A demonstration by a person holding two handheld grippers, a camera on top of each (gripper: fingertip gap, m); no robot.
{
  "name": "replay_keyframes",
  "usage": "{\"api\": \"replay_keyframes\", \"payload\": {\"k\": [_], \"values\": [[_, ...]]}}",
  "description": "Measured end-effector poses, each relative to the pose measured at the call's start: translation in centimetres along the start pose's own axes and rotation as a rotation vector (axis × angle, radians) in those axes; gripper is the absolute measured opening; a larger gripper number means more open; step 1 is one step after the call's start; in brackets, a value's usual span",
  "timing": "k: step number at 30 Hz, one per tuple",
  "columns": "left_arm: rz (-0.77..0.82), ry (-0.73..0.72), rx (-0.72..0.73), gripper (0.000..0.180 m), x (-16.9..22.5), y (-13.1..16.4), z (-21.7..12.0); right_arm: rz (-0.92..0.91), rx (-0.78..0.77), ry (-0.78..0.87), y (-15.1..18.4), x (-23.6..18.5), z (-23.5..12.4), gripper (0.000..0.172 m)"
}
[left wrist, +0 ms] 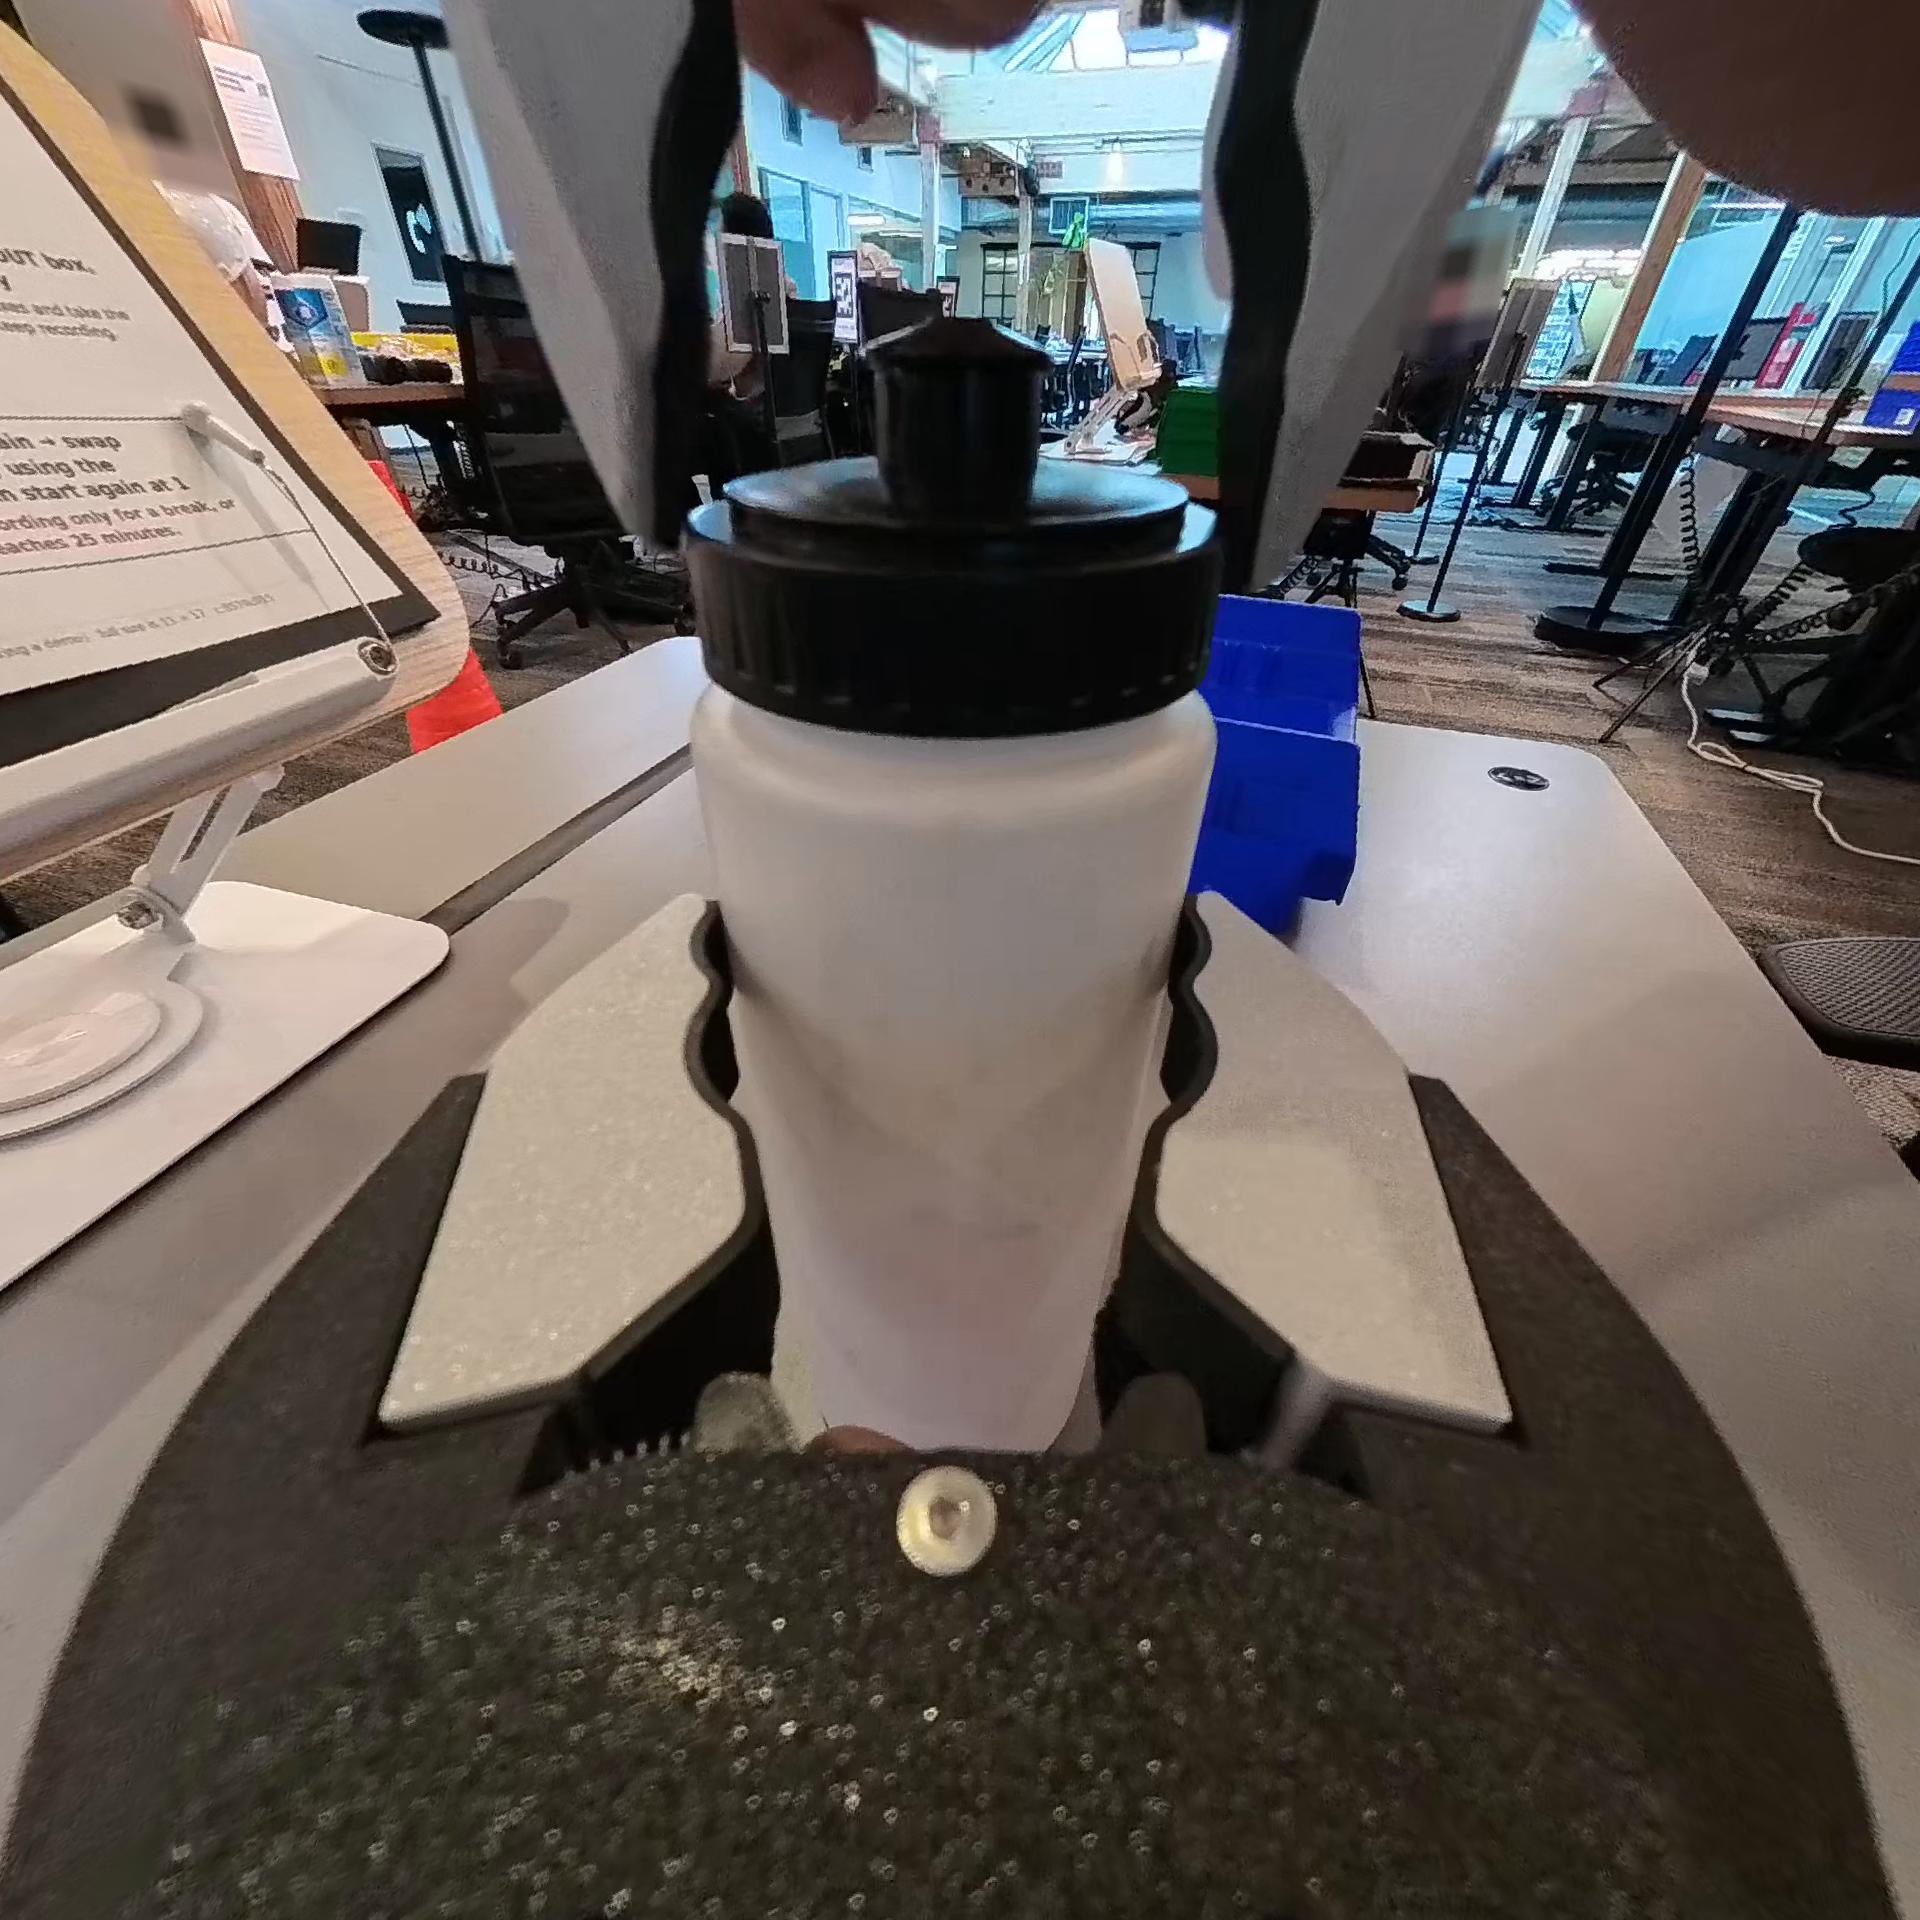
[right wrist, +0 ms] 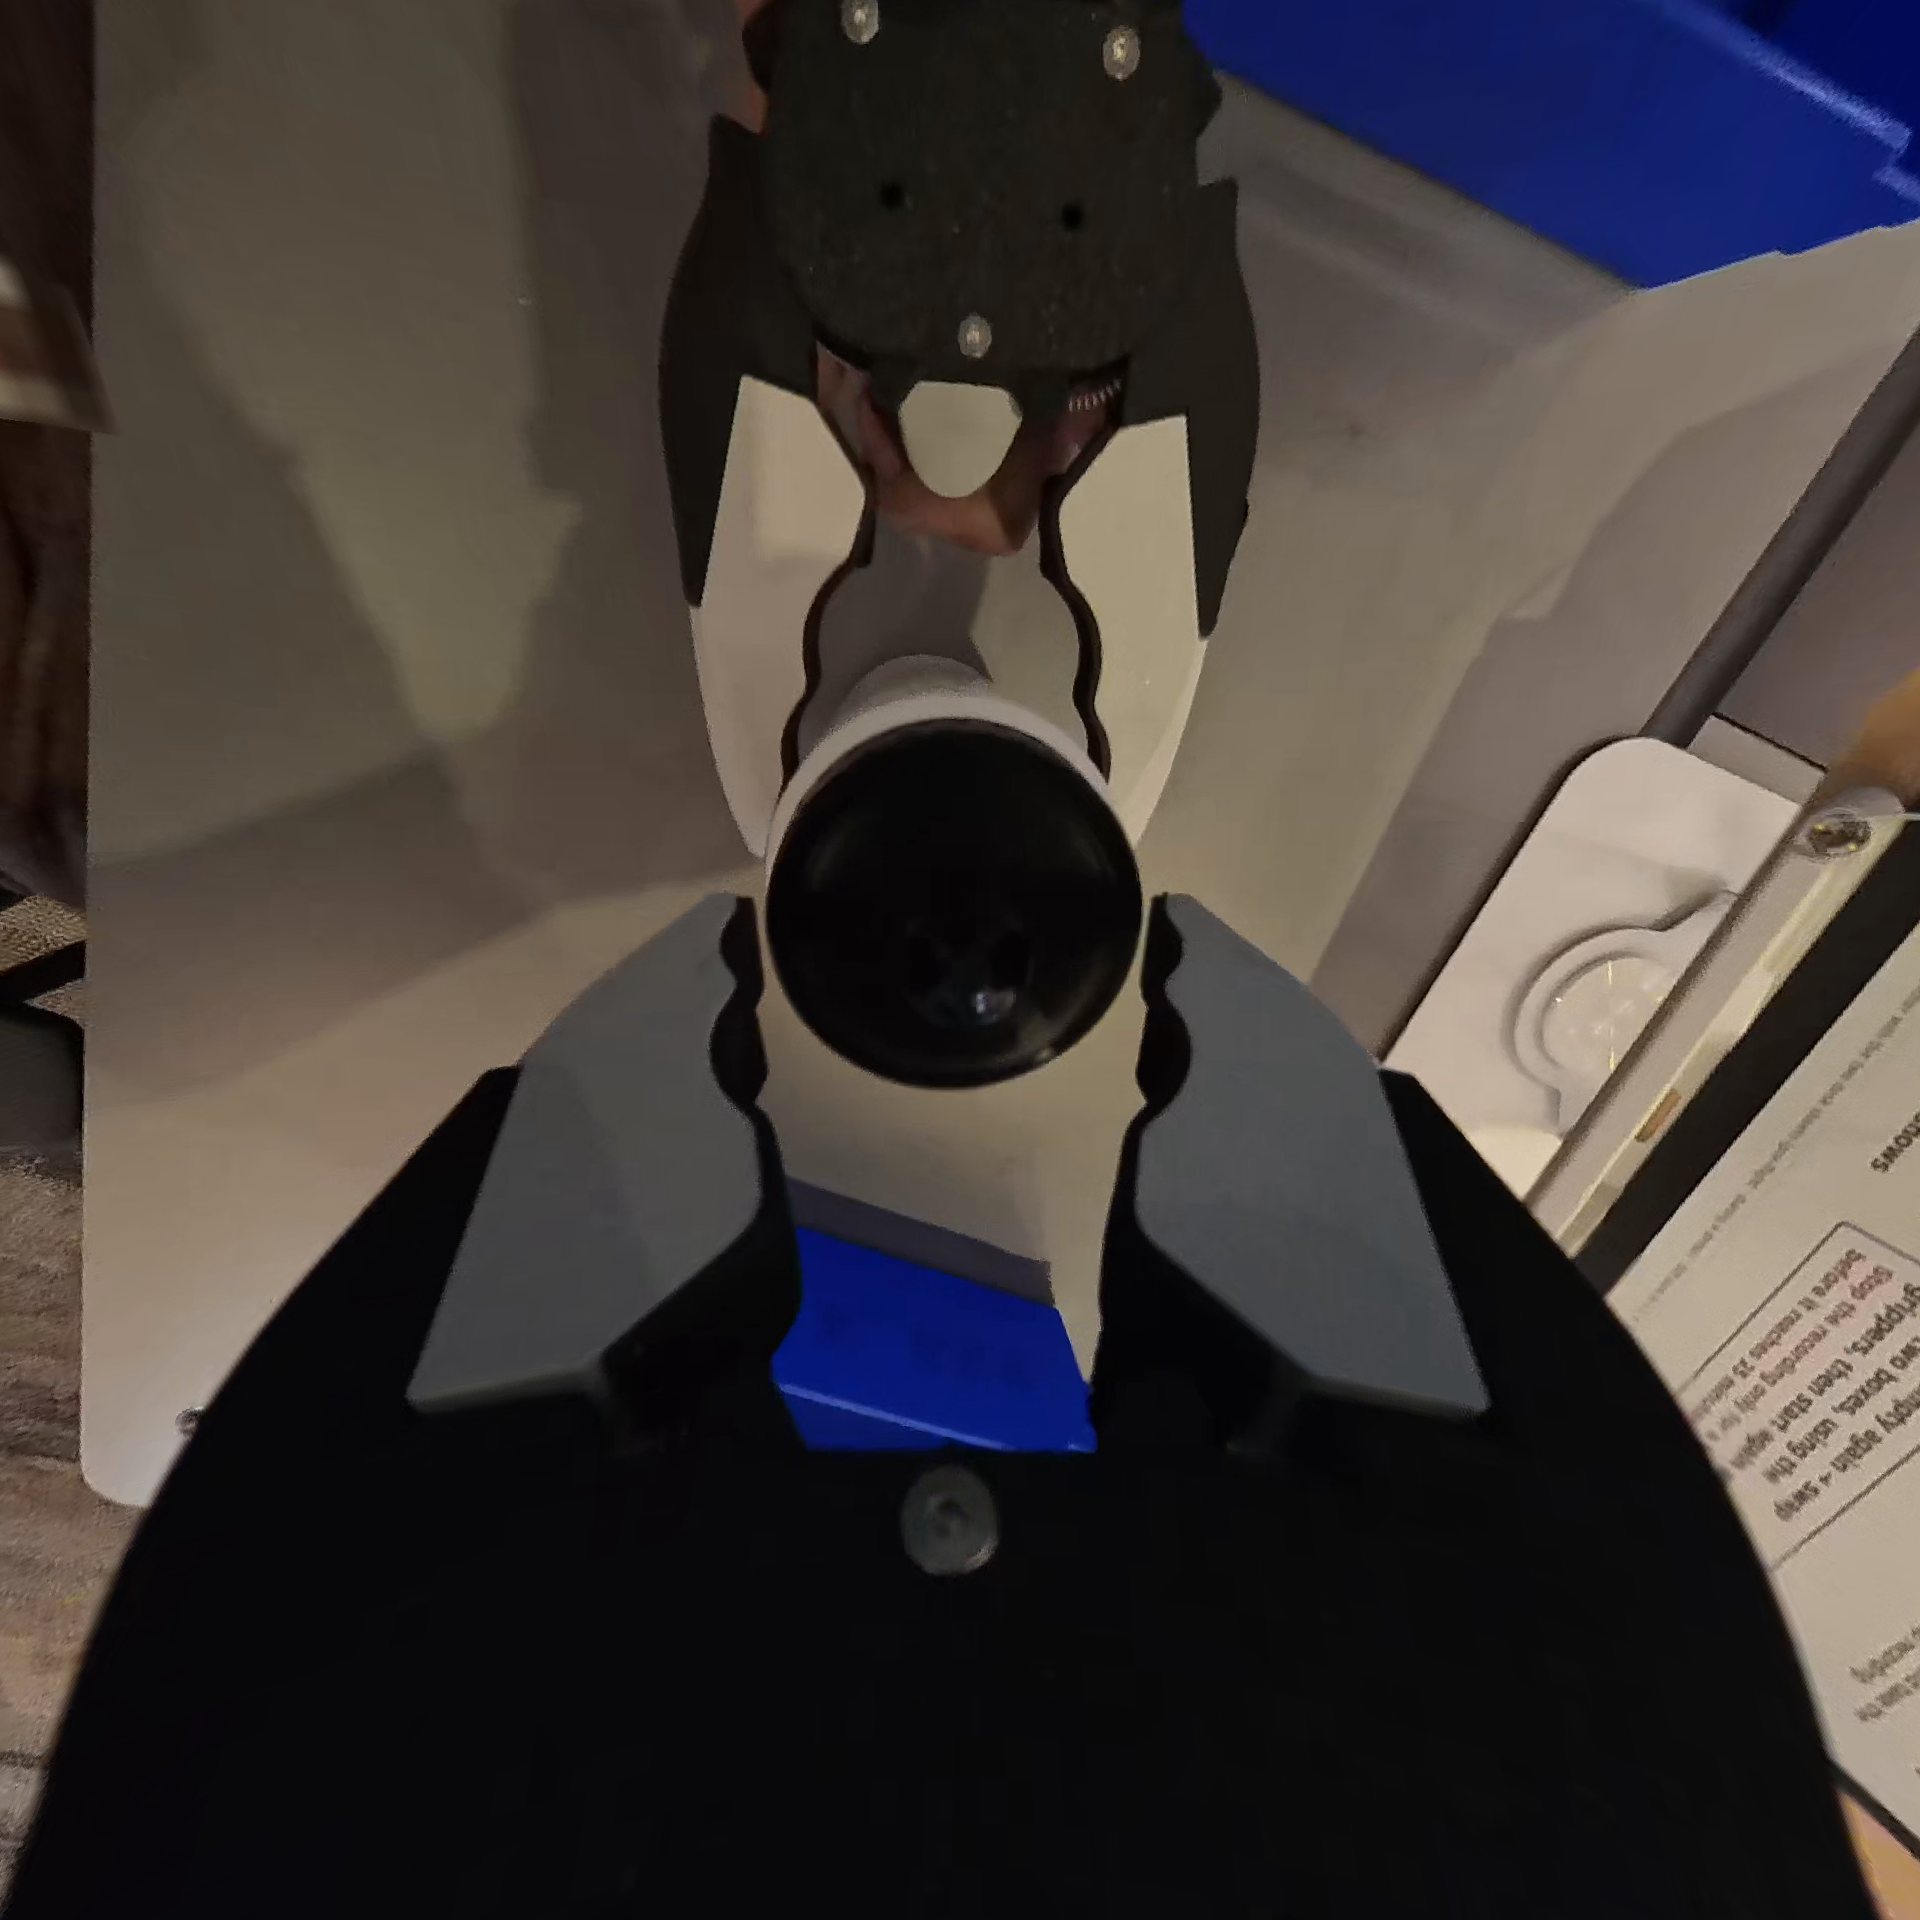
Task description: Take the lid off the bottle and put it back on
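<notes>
A white bottle (left wrist: 951, 987) with a black screw lid (left wrist: 951, 613) stands upright between my left gripper's (left wrist: 951, 966) fingers. Its pads press on the bottle's waist from both sides. My right gripper (right wrist: 951, 956) points down over the lid (right wrist: 951, 904). Its fingertips straddle the lid's rim, with a thin light sliver showing on each side, so it is open. In the left wrist view the right gripper (left wrist: 951, 561) comes down from above, with its tips level with the lid's top edge. The right wrist view also shows the bottle (right wrist: 914, 691) and the left gripper (right wrist: 945, 758) around it.
A blue bin (left wrist: 1283, 769) stands on the grey table (left wrist: 1558, 987) just behind the bottle. A sheet on a white stand (left wrist: 156, 468) is at the left. A person's hand (left wrist: 831, 42) shows at the top. An office with desks lies beyond.
</notes>
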State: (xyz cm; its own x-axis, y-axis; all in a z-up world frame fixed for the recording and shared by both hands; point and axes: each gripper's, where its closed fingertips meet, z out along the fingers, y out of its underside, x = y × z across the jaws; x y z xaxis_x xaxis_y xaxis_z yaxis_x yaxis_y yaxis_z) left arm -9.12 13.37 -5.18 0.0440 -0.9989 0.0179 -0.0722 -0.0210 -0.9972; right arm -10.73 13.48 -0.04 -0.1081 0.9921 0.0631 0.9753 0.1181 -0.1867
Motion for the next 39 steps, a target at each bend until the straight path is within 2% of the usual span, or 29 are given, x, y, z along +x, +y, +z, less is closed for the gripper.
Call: {"api": "replay_keyframes", "payload": {"k": [4,9,15,22,24,27,28,32,34,39], "values": [[-0.001,-0.001,-0.002,0.08,0.0,0.0,0.0,-0.003,-0.06,-0.01,0.0,0.0,0.6,0.07],[-0.002,-0.002,-0.002,0.08,0.0,0.0,0.0,0.184,-0.112,-0.009,0.1,0.1,0.5,0.07],[0.004,-0.003,-0.006,0.08,0.0,0.1,0.0,0.455,-0.195,0.032,0.3,-0.1,0.6,0.07],[-0.016,-0.016,-0.002,0.08,-0.2,0.1,0.0,0.94,-0.209,0.038,0.4,0.3,0.6,0.07],[-0.006,-0.012,-0.004,0.08,-0.1,0.1,0.0,1.01,-0.218,0.044,0.4,0.2,0.6,0.071],[0.008,-0.006,-0.011,0.08,0.1,0.1,0.0,0.905,-0.263,0.055,0.5,-0.4,0.5,0.073],[0.005,-0.005,-0.01,0.08,0.0,0.1,0.0,0.816,-0.268,0.043,0.4,-0.8,0.5,0.081],[0.005,-0.005,-0.007,0.08,0.0,0.1,0.0,0.355,-0.274,0.075,1.5,-1.7,-0.4,0.096],[0.006,-0.001,-0.007,0.08,0.0,0.1,0.0,0.233,-0.23,0.065,1.9,-2.0,-0.9,0.085],[0.012,0.018,-0.004,0.08,0.2,0.2,0.0,0.097,-0.089,0.004,1.7,-1.7,-1.5,0.084]]}}
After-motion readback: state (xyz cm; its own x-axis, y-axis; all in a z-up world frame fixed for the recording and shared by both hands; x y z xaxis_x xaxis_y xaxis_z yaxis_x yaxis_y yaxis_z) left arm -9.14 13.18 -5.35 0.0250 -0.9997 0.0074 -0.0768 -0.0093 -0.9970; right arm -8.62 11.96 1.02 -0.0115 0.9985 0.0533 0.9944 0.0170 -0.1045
